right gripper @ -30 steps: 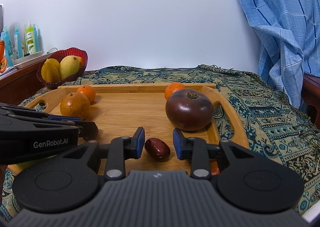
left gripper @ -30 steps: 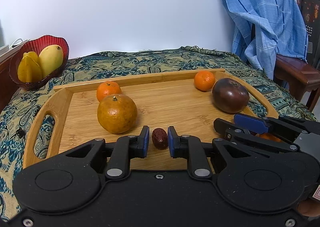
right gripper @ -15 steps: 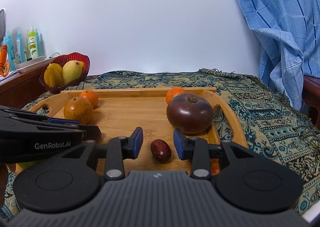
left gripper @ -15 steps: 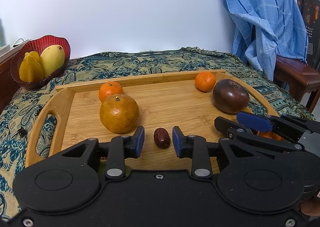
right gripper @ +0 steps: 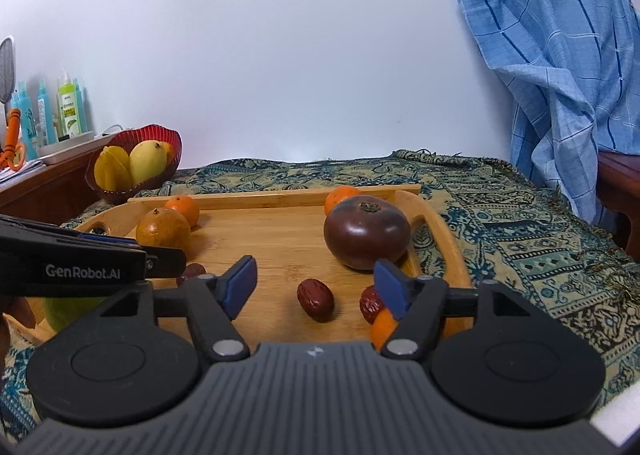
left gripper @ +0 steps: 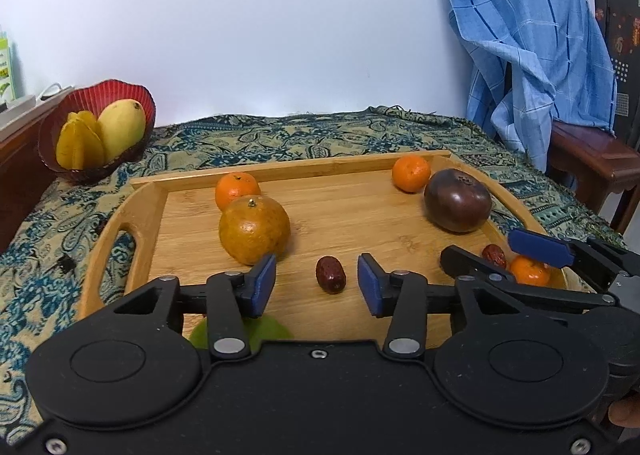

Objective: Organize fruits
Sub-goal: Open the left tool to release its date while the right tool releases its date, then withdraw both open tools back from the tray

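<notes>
Lying flat on the wooden tray [left gripper: 144, 211], 1 red date [left gripper: 330, 274] between the blue pads of the left gripper [left gripper: 316, 283], touched by neither pad. Jaws just been opening, now let go. Same with the right gripper [right gripper: 316, 287]: jaws just been opening wide, pads clear of another red date [right gripper: 315, 299] lying loose on the board between them. Near its right pad, 1 more date [right gripper: 370, 302] and a small orange [right gripper: 382, 327] (partly hidden). Sitting at the tray's right side, a big dark purple fruit [right gripper: 366, 231] with a small tangerine [left gripper: 411, 173] just behind. On the left side, a large brownish orange [left gripper: 253, 229] touching a smaller tangerine [left gripper: 237, 187]. Peeking out under the left gripper, something green [left gripper: 272, 329] (cannot tell which fruit). Off the tray, a red bowl [left gripper: 108, 99] holding a mango [left gripper: 121, 126] and a starfruit [left gripper: 79, 143], on the patterned cloth [left gripper: 280, 135].
</notes>
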Demonstrator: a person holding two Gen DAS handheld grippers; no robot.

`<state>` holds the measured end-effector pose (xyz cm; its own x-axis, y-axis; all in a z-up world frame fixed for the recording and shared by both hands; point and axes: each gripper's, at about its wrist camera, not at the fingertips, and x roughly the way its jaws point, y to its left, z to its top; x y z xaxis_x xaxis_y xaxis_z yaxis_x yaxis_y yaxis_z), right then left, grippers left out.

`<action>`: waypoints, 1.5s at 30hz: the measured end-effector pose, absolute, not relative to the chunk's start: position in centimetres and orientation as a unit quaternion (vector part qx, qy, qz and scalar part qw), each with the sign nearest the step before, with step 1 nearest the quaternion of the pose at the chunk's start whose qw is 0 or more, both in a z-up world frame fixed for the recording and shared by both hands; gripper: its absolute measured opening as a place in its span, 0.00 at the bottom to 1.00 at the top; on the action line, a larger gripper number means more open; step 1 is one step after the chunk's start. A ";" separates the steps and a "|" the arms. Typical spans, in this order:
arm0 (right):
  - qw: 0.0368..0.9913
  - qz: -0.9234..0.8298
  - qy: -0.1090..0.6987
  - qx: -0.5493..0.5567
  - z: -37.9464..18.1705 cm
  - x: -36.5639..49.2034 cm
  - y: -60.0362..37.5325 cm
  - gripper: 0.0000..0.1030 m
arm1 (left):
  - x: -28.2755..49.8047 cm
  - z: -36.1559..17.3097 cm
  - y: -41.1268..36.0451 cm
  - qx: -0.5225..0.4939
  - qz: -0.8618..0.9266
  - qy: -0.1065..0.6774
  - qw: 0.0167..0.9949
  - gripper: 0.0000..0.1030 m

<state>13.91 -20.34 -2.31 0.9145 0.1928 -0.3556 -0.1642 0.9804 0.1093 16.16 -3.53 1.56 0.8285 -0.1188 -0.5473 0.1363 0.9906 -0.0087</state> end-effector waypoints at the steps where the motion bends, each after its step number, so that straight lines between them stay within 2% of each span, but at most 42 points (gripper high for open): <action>1: 0.978 0.095 0.183 0.041 -2.3 13.6 -20.5 0.79 | 15.9 1.7 -3.5 0.016 -0.068 0.282 0.957 0.45; 6: 0.980 0.097 0.171 0.037 -1.8 11.9 -21.0 0.86 | 14.3 2.7 -3.4 0.012 -0.070 0.274 0.959 0.56; 15: 0.978 0.100 0.179 0.042 -1.2 9.1 -22.0 0.88 | 10.9 3.9 -3.7 0.026 -0.070 0.266 0.961 0.62; 18: 0.977 0.099 0.183 0.046 -1.2 8.3 -22.5 0.90 | 9.9 4.1 -3.7 0.027 -0.066 0.266 0.961 0.69; 29: 0.977 0.101 0.185 0.041 -1.5 5.8 -22.9 0.98 | 7.2 3.4 -2.9 0.029 -0.050 0.281 0.958 0.73; 45: 0.976 0.095 0.193 0.022 -2.6 5.1 -22.2 1.00 | 6.5 1.0 -2.0 0.023 -0.029 0.314 0.949 0.77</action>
<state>5.13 -22.23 -2.58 0.9077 0.1930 -0.3725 -0.1763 0.9812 0.0787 6.54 -2.05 1.02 0.8017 -0.0404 -0.5964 0.0698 0.9972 0.0263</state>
